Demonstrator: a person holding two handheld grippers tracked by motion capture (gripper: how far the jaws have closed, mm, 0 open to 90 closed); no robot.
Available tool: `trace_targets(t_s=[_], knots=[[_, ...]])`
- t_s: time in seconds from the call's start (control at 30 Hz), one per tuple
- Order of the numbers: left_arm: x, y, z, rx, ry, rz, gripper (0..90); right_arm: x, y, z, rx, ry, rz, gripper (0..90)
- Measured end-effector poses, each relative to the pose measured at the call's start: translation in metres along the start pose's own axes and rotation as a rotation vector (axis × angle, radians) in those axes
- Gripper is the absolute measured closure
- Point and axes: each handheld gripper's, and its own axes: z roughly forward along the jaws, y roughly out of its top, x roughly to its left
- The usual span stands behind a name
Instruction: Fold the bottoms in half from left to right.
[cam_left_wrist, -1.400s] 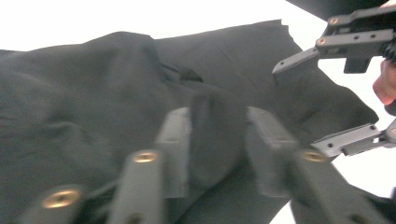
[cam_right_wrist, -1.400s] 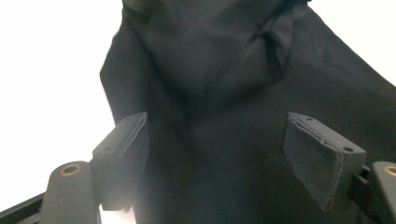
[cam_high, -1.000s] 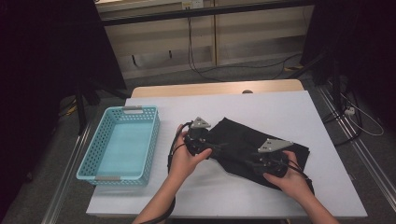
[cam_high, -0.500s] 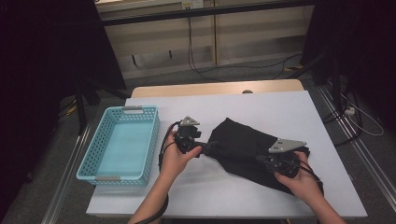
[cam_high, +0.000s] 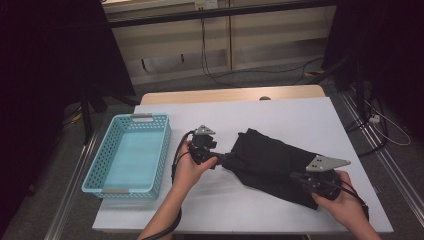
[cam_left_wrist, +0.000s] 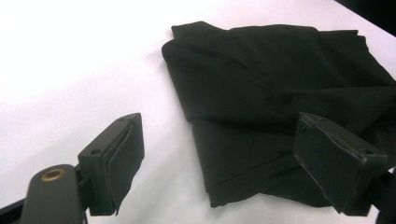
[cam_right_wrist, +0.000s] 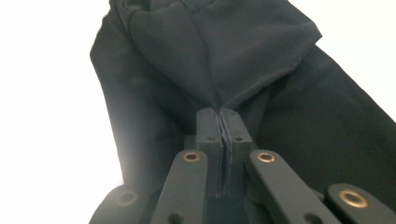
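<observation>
- Pinching the near right end of the cloth (cam_right_wrist: 224, 60), the right gripper (cam_right_wrist: 219, 122) has its jaws pressed together with a ridge of fabric drawn up between them; they have just been closing onto it.
- The fold rises like a tent from the pinch, so the grip seems to be on a gathered layer rather than a flat edge.
- The cloth (cam_high: 272, 162), black and folded, lies on the white table (cam_high: 300, 120) right of centre, running from its left end down toward the near right corner.
- The left gripper (cam_high: 220, 159) sits at the cloth's left end, jaws apart, with nothing clamped; one jaw stands over bare table, the other over the fabric.
- In the left gripper view the cloth (cam_left_wrist: 280, 93) shows a doubled edge between the open jaws, which suggests a grab at that edge is being lined up.
- The basket (cam_high: 131, 152), blue, stands on the left of the table, well apart from the cloth, likely the place it goes once folded.
</observation>
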Motion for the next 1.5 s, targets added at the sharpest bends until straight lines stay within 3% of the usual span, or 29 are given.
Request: trace_targets(t_s=[0.8,0.87,0.93,1.03,1.27,1.4,1.5], knots=[[-0.009,-0.006,0.017,0.030,-0.014,0.009,16.4,-0.004,-0.040,-0.042,0.045,-0.015,0.022,87.5],[-0.010,-0.006,0.017,0.035,-0.017,0.011,16.4,-0.002,-0.040,-0.043,0.044,-0.010,0.020,79.4],[-0.011,-0.007,0.018,0.037,-0.020,0.012,16.4,-0.004,-0.036,-0.042,0.033,-0.034,0.030,68.3],[-0.011,-0.006,0.019,0.039,-0.025,0.017,16.4,-0.012,-0.025,-0.034,0.014,-0.070,0.039,59.0],[-0.013,-0.007,0.022,0.047,-0.039,0.016,17.0,-0.043,0.007,0.004,-0.022,-0.150,0.085,51.5],[-0.012,-0.008,0.022,0.045,-0.041,0.011,17.0,-0.056,0.019,0.026,-0.020,-0.163,0.118,50.4],[-0.011,-0.008,0.020,0.041,-0.039,0.014,17.0,-0.061,0.021,0.040,0.003,-0.147,0.137,56.9]])
